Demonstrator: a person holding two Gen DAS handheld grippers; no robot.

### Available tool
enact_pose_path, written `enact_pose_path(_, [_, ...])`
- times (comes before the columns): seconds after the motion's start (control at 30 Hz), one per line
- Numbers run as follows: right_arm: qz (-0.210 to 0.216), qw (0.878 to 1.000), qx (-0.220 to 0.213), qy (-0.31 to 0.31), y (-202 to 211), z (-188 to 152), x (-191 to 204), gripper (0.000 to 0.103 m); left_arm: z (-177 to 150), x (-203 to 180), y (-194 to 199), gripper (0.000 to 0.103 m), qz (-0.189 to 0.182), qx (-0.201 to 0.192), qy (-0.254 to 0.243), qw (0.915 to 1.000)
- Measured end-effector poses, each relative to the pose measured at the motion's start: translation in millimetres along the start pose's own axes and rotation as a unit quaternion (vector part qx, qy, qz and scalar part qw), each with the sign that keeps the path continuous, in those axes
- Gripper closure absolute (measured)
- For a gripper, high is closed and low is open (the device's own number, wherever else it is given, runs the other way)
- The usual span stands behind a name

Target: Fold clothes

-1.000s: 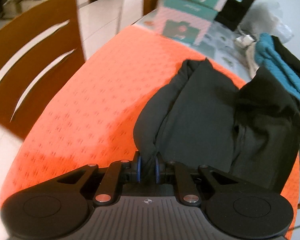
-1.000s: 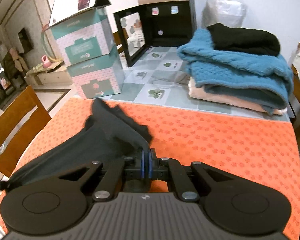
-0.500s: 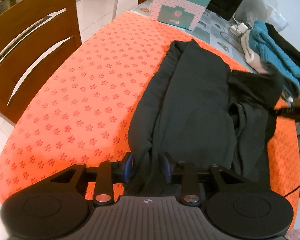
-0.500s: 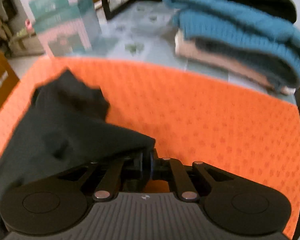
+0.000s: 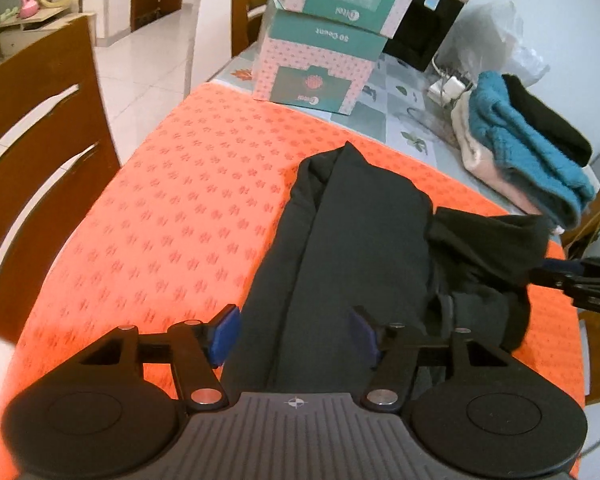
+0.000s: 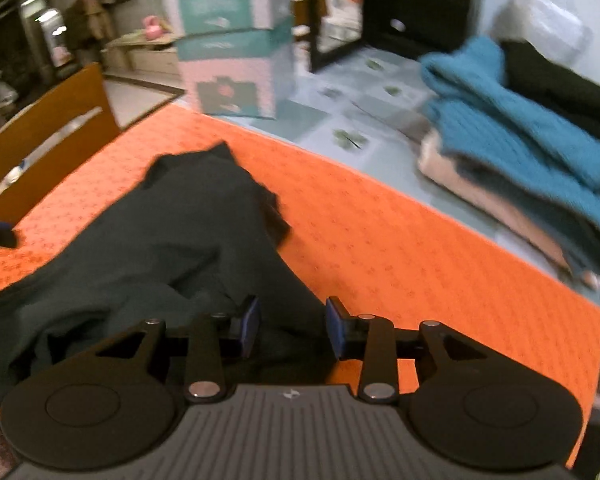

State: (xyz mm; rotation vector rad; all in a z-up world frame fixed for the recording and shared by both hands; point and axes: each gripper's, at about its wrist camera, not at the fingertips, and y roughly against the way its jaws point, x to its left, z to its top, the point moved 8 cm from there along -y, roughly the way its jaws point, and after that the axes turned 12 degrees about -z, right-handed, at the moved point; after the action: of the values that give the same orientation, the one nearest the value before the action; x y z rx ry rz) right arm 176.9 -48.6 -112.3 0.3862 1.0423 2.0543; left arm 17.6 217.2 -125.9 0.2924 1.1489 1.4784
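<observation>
The left gripper (image 5: pixel 294 334) stands with its jaws spread wide, its blue pads (image 5: pixel 224 330) on either side of the near end of a dark garment (image 5: pixel 356 240) and gripping nothing. The right gripper (image 6: pixel 291 326) is also wide apart, its blue pads (image 6: pixel 250 324) set over the near edge of the same dark garment (image 6: pixel 172 236) without pinching it; in the left wrist view its tip (image 5: pixel 580 276) shows at the far right, just beside a bunched fold of the cloth. The garment lies along the middle of an orange tablecloth (image 5: pixel 188 216) with a small flower print, folded lengthwise into a long strip that runs from the near edge toward the far side, with a rumpled heap on its right side. To the left of the table stands a wooden chair (image 5: pixel 32 152) with a slatted back. Beyond the orange cloth the table shows a pale leaf-patterned cover (image 5: pixel 384 120), and on it, at the far left, stand two stacked pink and teal boxes (image 5: pixel 324 52) with a black appliance (image 5: pixel 424 36) just behind them. At the far right lies a pile of folded clothes (image 5: pixel 524 152): a pale pink piece at the bottom, a teal knit on it, and a black piece on top. The right wrist view is blurred.
</observation>
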Motion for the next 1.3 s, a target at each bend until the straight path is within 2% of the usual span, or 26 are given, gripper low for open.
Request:
enact_pose_path(0.27, [0.015,1.000,0.000,0.000,-15.7,25.4,5.3,0.060,50.0,4.0,-58.8,0.041,0.017,0.017,-0.032,0.9992])
enact_pose_path(0.33, [0.011,1.000,0.004,-0.006,-22.9,28.0,2.1,0.067,67.0,2.2,-74.0,0.042,0.024,0.013,-0.054,0.9982])
enact_pose_path(0.37, [0.007,1.000,0.004,-0.011,-25.2,29.0,0.8,0.078,75.4,1.2,-81.4,0.043,0.026,0.011,-0.065,0.9975])
enact_pose_path(0.47, [-0.015,0.999,-0.001,-0.034,-31.4,33.1,-9.7,0.089,99.1,-0.7,-104.2,0.045,0.034,0.004,-0.088,0.9955])
enact_pose_path(0.6, [-0.046,0.997,0.003,-0.067,-38.2,33.0,-29.4,0.092,118.5,-1.2,-132.8,0.048,0.026,0.006,-0.088,0.9958])
enact_pose_path(0.67, [-0.056,0.995,0.009,-0.081,-41.4,30.2,-37.5,0.092,119.1,-3.1,-144.7,0.065,0.022,0.014,-0.090,0.9956])
enact_pose_path(0.7, [-0.057,0.994,0.012,-0.087,-43.1,28.2,-41.1,0.092,118.9,-4.2,-150.5,0.071,0.020,0.019,-0.092,0.9953])
enact_pose_path(0.73, [-0.058,0.994,0.014,-0.094,-44.6,25.9,-43.5,0.092,117.0,-5.1,-154.6,0.085,0.023,0.021,-0.098,0.9947])
enact_pose_path(0.77, [-0.059,0.993,0.017,-0.099,-46.0,24.0,-45.1,0.092,114.5,-5.9,-158.1,0.094,0.028,0.022,-0.106,0.9938])
enact_pose_path(0.9, [-0.060,0.992,0.013,-0.106,-44.9,22.7,-47.9,0.095,118.9,-6.0,-143.0,0.096,0.043,-0.023,-0.112,0.9924])
enact_pose_path(1.03, [-0.072,0.993,-0.015,-0.095,-38.5,43.4,-49.5,0.095,136.1,-0.6,-116.3,0.096,0.067,-0.081,-0.104,0.9890])
enact_pose_path(1.17, [-0.084,0.992,-0.029,-0.087,-51.0,66.3,-54.2,0.095,155.7,13.9,-119.3,0.096,0.083,-0.089,-0.091,0.9884])
enact_pose_path(1.3, [-0.090,0.993,-0.009,-0.075,-91.3,77.4,-54.7,0.095,171.4,29.0,-128.0,0.095,0.095,-0.086,-0.077,0.9888])
